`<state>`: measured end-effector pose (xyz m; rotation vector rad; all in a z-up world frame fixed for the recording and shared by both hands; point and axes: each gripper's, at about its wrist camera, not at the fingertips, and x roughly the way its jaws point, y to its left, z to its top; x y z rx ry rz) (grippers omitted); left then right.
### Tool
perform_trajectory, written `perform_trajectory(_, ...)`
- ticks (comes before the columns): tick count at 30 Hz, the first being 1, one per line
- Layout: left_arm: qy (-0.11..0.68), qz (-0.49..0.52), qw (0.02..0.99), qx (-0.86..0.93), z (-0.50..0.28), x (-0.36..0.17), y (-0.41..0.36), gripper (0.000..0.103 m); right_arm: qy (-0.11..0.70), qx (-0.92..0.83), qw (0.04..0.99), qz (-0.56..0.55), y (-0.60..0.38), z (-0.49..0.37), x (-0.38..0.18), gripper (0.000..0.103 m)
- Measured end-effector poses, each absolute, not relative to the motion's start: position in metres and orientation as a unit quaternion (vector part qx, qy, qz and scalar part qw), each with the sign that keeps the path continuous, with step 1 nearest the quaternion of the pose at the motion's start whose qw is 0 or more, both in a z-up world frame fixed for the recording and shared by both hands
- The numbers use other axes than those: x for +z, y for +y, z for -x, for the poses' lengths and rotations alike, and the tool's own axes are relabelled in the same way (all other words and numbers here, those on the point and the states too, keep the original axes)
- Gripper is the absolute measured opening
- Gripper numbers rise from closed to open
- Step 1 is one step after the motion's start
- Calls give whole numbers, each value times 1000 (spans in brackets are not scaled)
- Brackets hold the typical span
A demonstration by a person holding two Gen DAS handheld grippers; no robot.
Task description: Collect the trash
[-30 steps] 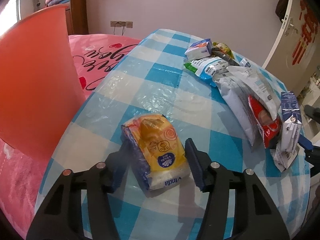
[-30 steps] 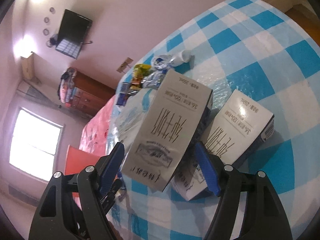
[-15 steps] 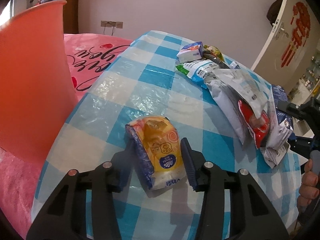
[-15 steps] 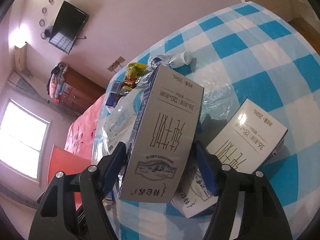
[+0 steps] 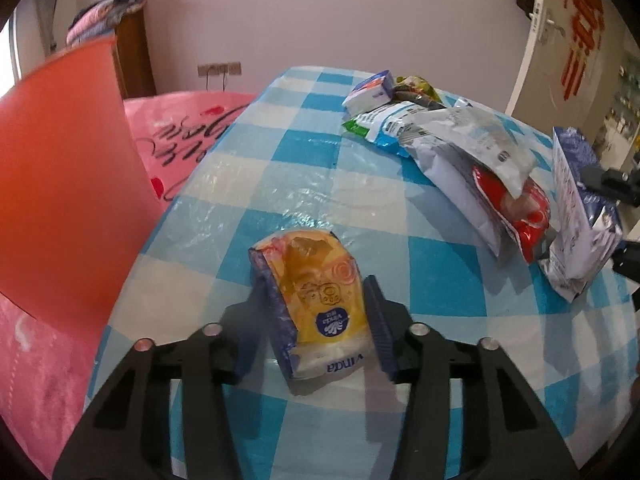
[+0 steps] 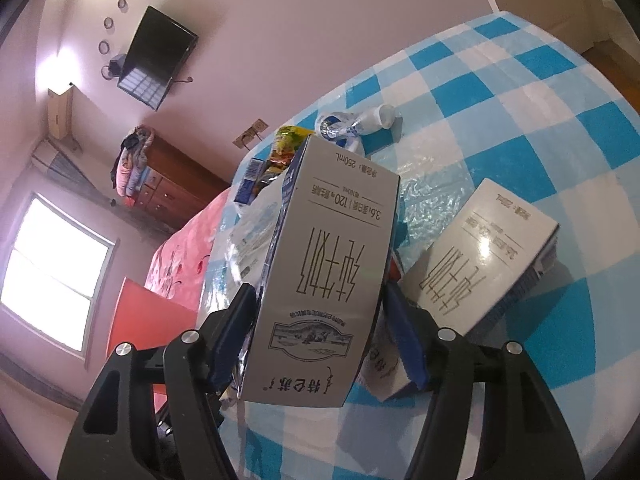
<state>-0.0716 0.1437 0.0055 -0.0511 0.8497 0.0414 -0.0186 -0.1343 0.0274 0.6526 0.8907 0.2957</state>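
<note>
Left hand-held gripper (image 5: pixel 320 320) clamped on tissue pack (image 5: pixel 316 304), right hand-held gripper (image 6: pixel 320 324) – squeezing milk carton (image 6: pixel 320 280)

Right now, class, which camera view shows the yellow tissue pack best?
The left wrist view: the yellow tissue pack sits centred and unobstructed between the left gripper's fingers. The right wrist view shows none of it; the milk carton held by the right gripper fills that frame.
</note>
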Motion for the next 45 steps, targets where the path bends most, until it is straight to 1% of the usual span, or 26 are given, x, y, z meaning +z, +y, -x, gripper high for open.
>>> perform_trajectory(5, 408, 47, 911, 10, 74, 9, 151, 29, 407, 150, 849, -303, -133, 30, 40, 66)
perform_trajectory(6, 411, 55, 910, 8, 74, 8, 155, 10, 404, 152, 850, -301, -132, 32, 42, 66)
perform_trajectory(14, 416, 104, 903, -29, 81, 7, 167, 10, 397, 162, 858, -285, -124, 44, 54, 66)
perform_trajectory(15, 418, 106, 901, -36, 82, 7, 168, 12, 397, 162, 858, -283, -123, 45, 54, 66)
perform_trajectory(17, 426, 105, 897, -56, 85, 6, 168, 23, 398, 165, 857, -282, -122, 46, 53, 66)
perform_trajectory(19, 429, 84, 898, -54, 89, 6, 164, 72, 401, 166, 855, -284, -121, 45, 51, 66)
perform_trajectory(20, 426, 73, 900, -50, 92, 6, 162, 78, 402, 167, 854, -285, -120, 46, 50, 66)
perform_trajectory(27, 426, -23, 903, -40, 94, 2, 130, 78, 410, 172, 847, -292, -121, 48, 40, 66)
perform_trajectory(29, 422, -35, 905, -28, 94, 3, 125, 78, 410, 171, 847, -293, -124, 50, 40, 66)
perform_trajectory(34, 425, -37, 904, -35, 96, 4, 115, 79, 409, 172, 845, -299, -129, 52, 36, 66)
perform_trajectory(35, 423, -38, 905, -33, 97, 4, 113, 80, 409, 172, 844, -300, -129, 52, 35, 66)
perform_trajectory(36, 422, -38, 905, -32, 97, 3, 112, 84, 410, 173, 843, -301, -129, 52, 34, 66)
perform_trajectory(37, 423, -37, 905, -32, 97, 2, 111, 86, 411, 174, 842, -302, -130, 53, 33, 66)
perform_trajectory(42, 414, -32, 908, -57, 105, 8, 108, 86, 410, 178, 843, -301, -132, 55, 32, 66)
perform_trajectory(45, 396, 4, 915, -82, 113, 15, 113, 87, 406, 178, 845, -298, -133, 56, 34, 66)
